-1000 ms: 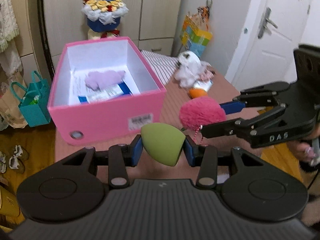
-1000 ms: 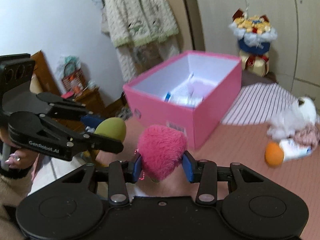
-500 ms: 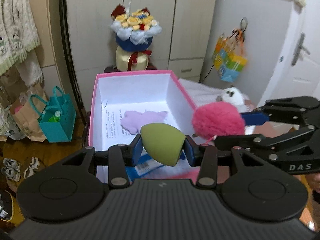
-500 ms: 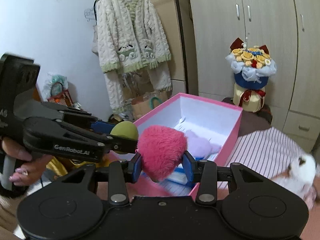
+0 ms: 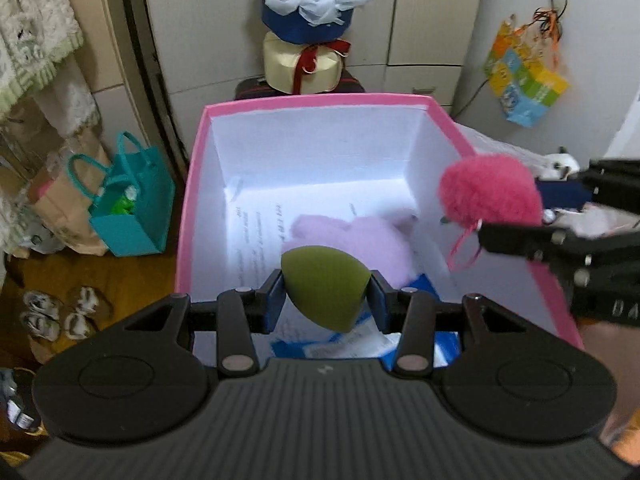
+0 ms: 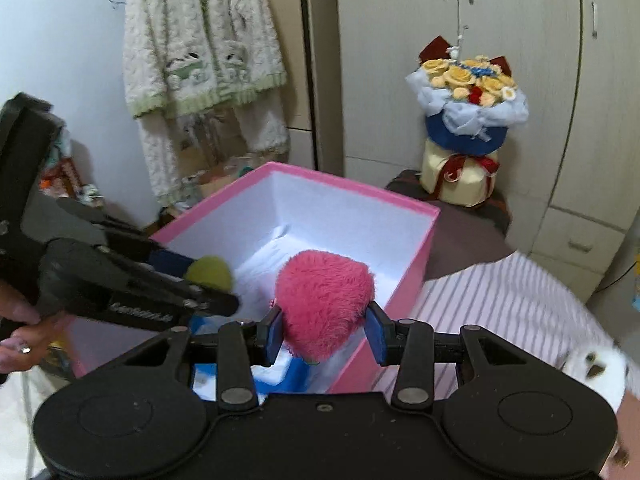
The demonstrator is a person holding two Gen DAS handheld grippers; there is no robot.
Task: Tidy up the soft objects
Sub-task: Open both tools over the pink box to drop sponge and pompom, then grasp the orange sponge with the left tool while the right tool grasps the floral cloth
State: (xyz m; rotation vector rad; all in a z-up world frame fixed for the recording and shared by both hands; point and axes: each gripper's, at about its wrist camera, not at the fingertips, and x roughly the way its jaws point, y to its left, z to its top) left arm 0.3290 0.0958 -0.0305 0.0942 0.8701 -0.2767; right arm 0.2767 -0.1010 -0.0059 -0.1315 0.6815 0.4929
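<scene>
The left gripper [image 5: 326, 292] is clenching an olive green sponge [image 5: 324, 286] above the open pink box [image 5: 316, 101]. Just to its right, the right gripper [image 6: 325, 330] is gripping a fluffy pink pompom [image 6: 325, 308] over the box's right wall.

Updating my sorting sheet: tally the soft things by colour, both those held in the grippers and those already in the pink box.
Green: 1, sponge in the left gripper
Pink: 1, pompom in the right gripper
Lilac: 1, plush lying in the pink box
Total: 3
</scene>
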